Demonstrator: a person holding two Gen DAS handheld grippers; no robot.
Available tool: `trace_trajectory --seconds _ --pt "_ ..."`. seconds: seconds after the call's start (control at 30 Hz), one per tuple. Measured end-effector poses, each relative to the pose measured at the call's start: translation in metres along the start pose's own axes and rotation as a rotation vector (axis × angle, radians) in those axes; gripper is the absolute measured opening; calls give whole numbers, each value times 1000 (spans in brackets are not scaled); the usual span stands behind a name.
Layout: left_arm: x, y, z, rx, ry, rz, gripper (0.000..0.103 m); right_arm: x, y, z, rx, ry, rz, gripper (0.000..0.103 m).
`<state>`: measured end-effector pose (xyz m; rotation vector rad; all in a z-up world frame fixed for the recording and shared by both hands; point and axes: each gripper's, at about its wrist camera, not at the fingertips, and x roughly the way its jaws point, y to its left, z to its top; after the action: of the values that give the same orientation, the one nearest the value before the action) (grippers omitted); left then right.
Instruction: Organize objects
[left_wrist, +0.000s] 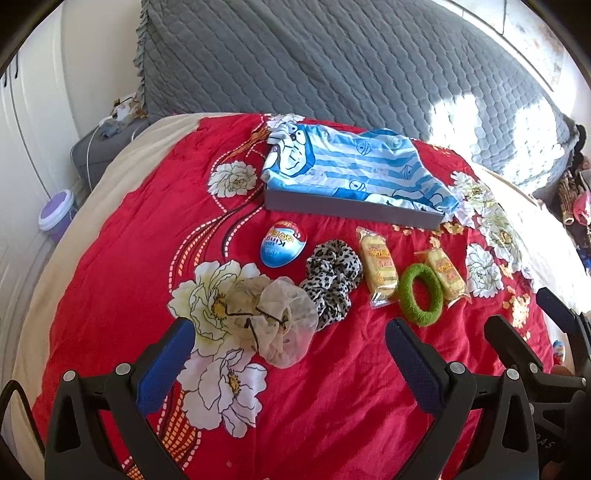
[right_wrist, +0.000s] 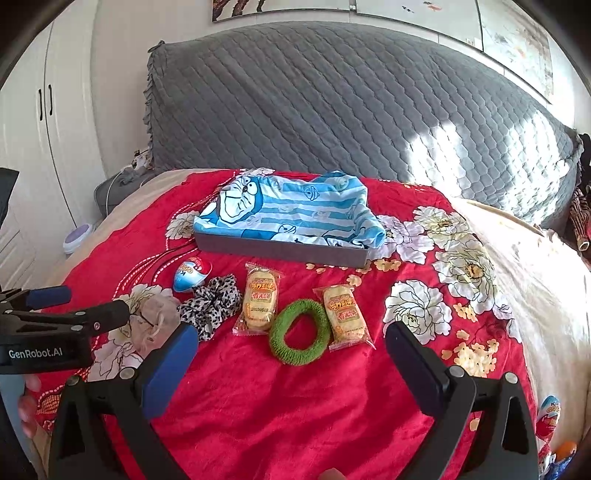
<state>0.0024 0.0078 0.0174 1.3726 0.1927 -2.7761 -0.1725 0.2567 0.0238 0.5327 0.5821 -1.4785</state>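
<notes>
On the red flowered blanket (left_wrist: 129, 240) lie a blue chocolate egg (left_wrist: 282, 243), a cream mesh scrunchie (left_wrist: 273, 317), a leopard scrunchie (left_wrist: 330, 280), two yellow snack packets (left_wrist: 379, 267) (left_wrist: 445, 275) and a green ring scrunchie (left_wrist: 421, 294). A grey box (left_wrist: 351, 208) behind them holds a blue striped cartoon cloth (left_wrist: 354, 166). My left gripper (left_wrist: 290, 332) is open above the cream scrunchie. My right gripper (right_wrist: 291, 339) is open above the green scrunchie (right_wrist: 299, 332), with a snack packet (right_wrist: 260, 301) (right_wrist: 345, 314) on either side of it, in front of the grey box (right_wrist: 280, 249).
A grey quilted headboard (left_wrist: 332, 66) rises behind the bed. A white wardrobe (right_wrist: 33, 129) and a purple-lidded tub (left_wrist: 55, 214) stand at the left. Another egg (right_wrist: 550, 410) lies near the blanket's right edge. Clutter sits at the far right (left_wrist: 576, 199).
</notes>
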Motion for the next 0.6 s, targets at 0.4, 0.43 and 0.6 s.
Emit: trace_trajectory --seconds 0.4,0.43,0.6 --pt "12 -2 15 -3 -1 1 103 7 -9 10 -4 -3 -8 102" --pt "13 -3 17 1 -2 2 103 9 -11 11 -7 -2 -10 102" --pt "19 -3 23 8 -12 9 103 15 -19 17 2 6 -17 102"
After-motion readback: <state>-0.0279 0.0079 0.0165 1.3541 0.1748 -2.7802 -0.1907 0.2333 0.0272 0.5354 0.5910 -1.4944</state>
